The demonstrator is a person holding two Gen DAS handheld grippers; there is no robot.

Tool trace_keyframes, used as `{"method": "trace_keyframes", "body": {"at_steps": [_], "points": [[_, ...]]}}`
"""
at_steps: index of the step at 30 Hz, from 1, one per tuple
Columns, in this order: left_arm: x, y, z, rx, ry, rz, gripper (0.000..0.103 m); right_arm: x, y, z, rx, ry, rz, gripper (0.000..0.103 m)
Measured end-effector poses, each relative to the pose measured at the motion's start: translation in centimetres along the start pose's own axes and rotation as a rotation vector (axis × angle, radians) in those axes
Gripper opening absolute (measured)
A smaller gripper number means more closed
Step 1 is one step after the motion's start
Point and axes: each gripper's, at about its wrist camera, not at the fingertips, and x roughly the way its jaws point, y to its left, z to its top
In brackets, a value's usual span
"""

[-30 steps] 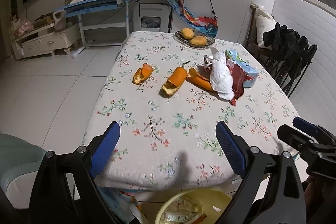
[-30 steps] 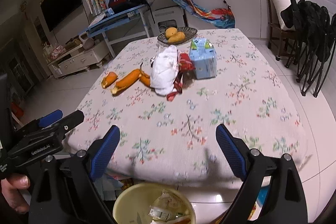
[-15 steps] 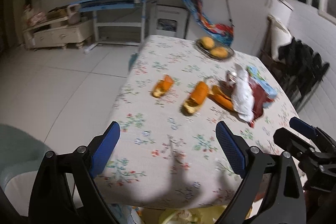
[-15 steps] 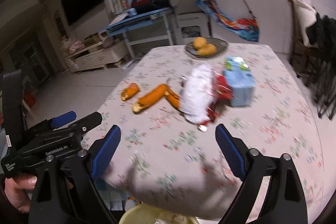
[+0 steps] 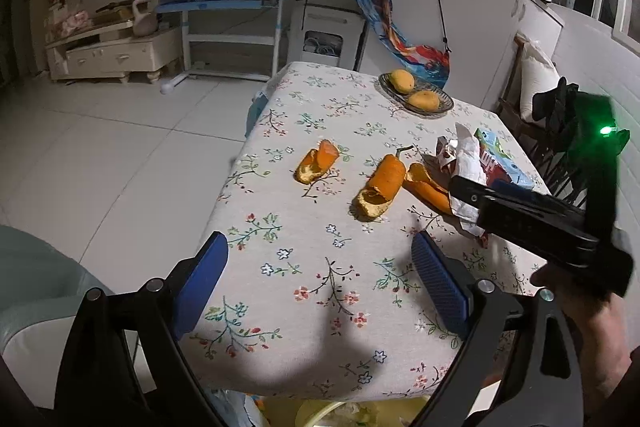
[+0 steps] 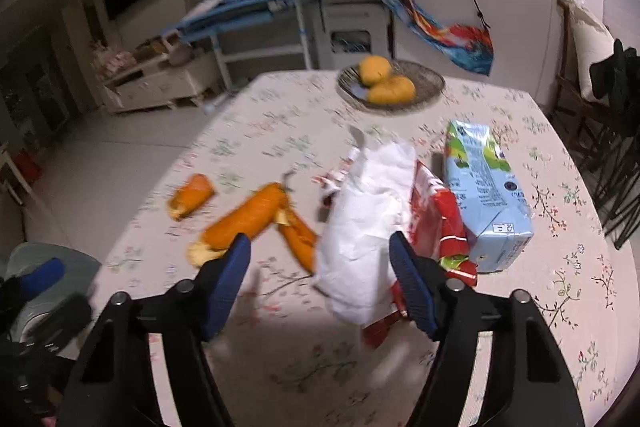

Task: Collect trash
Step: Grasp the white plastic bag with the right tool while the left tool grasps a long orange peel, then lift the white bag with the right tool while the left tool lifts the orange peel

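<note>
Trash (image 6: 364, 227) between closing right gripper (image 6: 320, 263) jaws; ungripped.

A table under a flowered cloth (image 5: 304, 267) carries a wire dish (image 5: 416, 95) of two yellow fruits at its far end. Nearer lie a short orange peel (image 5: 316, 163) and two longer peels (image 5: 380, 185), then crumpled white paper (image 6: 368, 219) over a red wrapper (image 6: 438, 223), touching a pale blue carton (image 6: 486, 195).
</note>
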Motion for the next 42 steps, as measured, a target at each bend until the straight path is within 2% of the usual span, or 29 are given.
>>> {"method": "trace_keyframes", "body": {"at_steps": [2, 4, 6, 8, 14, 19, 25, 30, 32, 33, 35, 42], "points": [[0.5, -0.2, 0.2, 0.002, 0.009, -0.004, 0.09, 0.9, -0.8, -0.2, 0.018, 0.03, 0.001, 0.049], [0.9, -0.7, 0.3, 0.012, 0.013, -0.008, 0.09, 1.2, -1.3, -0.3, 0.027, 0.043, 0.007, 0.03], [1.7, -1.2, 0.6, 0.033, 0.023, -0.009, 0.09, 1.2, -1.5, -0.3, 0.032, 0.049, 0.021, 0.016], [2.4, -1.6, 0.8, 0.047, 0.032, -0.011, 0.09, 1.1, -1.8, -0.3, 0.037, 0.046, 0.032, 0.008], [4.8, -2.8, 2.2, 0.073, 0.056, -0.03, 0.09, -0.9, -2.2, -0.3, 0.07, 0.009, 0.096, 0.005], [7.6, -4.4, 3.6, 0.124, 0.091, -0.055, 0.09, -4.6, -2.6, -1.3, 0.097, -0.03, 0.149, 0.005], [10.7, -6.8, 4.9, 0.225, 0.113, -0.028, 0.088, -5.9, -4.7, -3.8, 0.18, 0.017, 0.165, 0.005], [12.1, -7.4, 5.1, 0.244, 0.147, -0.047, 0.072, -5.5, -5.4, -4.6, 0.197, 0.049, 0.164, 0.005], [12.5, -7.5, 4.8, 0.259, 0.167, -0.061, 0.056, -5.5, -5.7, -4.7, 0.204, 0.051, 0.166, 0.005], [12.6, -7.6, 4.6, 0.265, 0.175, -0.068, 0.052, -5.4, -5.7, -4.7, 0.209, 0.053, 0.169, 0.005], [12.6, -7.6, 4.3, 0.264, 0.187, -0.083, 0.027, -5.4, -5.8, -5.0, 0.214, 0.056, 0.174, 0.005], [10.5, -5.9, 3.4, 0.198, 0.223, -0.139, 0.022, -6.0, -5.6, -5.7, 0.226, 0.07, 0.17, 0.005]]}}
